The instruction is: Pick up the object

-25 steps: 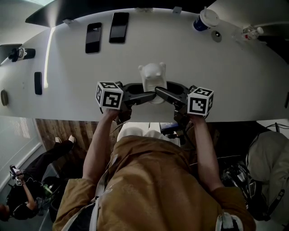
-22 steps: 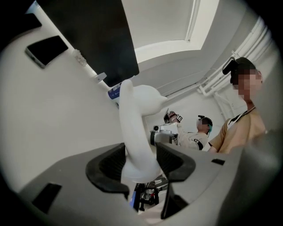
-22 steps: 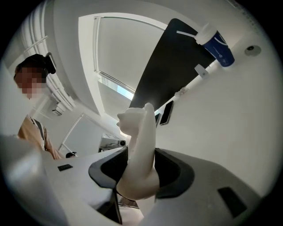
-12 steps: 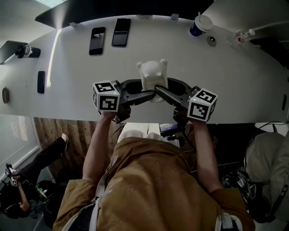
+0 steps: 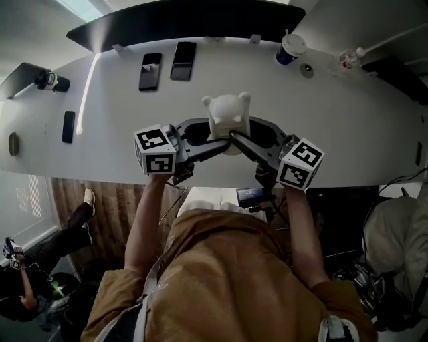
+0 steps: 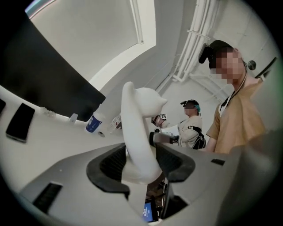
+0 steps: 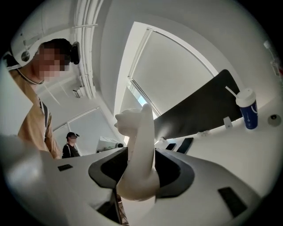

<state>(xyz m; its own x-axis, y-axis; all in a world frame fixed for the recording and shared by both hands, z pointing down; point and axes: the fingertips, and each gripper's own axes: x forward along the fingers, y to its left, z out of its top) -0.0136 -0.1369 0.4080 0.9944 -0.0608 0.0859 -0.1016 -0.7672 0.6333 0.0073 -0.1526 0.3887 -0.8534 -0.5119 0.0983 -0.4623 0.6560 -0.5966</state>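
A white bear-shaped figure (image 5: pixel 227 117) hangs above the white table (image 5: pixel 348 127), near its front edge. My left gripper (image 5: pixel 198 139) is shut on the figure's left side and my right gripper (image 5: pixel 257 139) on its right side. In the left gripper view the figure (image 6: pixel 137 132) stands upright between the black pads (image 6: pixel 110 165) of the left gripper (image 6: pixel 141 164), and both pads press on it. The right gripper view shows the same figure (image 7: pixel 141 150) clamped low down by the right gripper (image 7: pixel 141 171). The figure's base is hidden by the jaws.
Two dark phones (image 5: pixel 150 70) (image 5: pixel 182 60) lie at the table's far side, a black device (image 5: pixel 68 126) at its left. A blue cup with a white lid (image 5: pixel 289 48) and a small round thing (image 5: pixel 306 68) stand far right. A dark screen (image 5: pixel 187 20) runs along the back. Another person (image 6: pixel 189 128) stands beyond.
Both grippers have risen together with the white figure held between them, and both have rolled, so the marker cubes now sit tilted. The figure looks larger and higher over the table.
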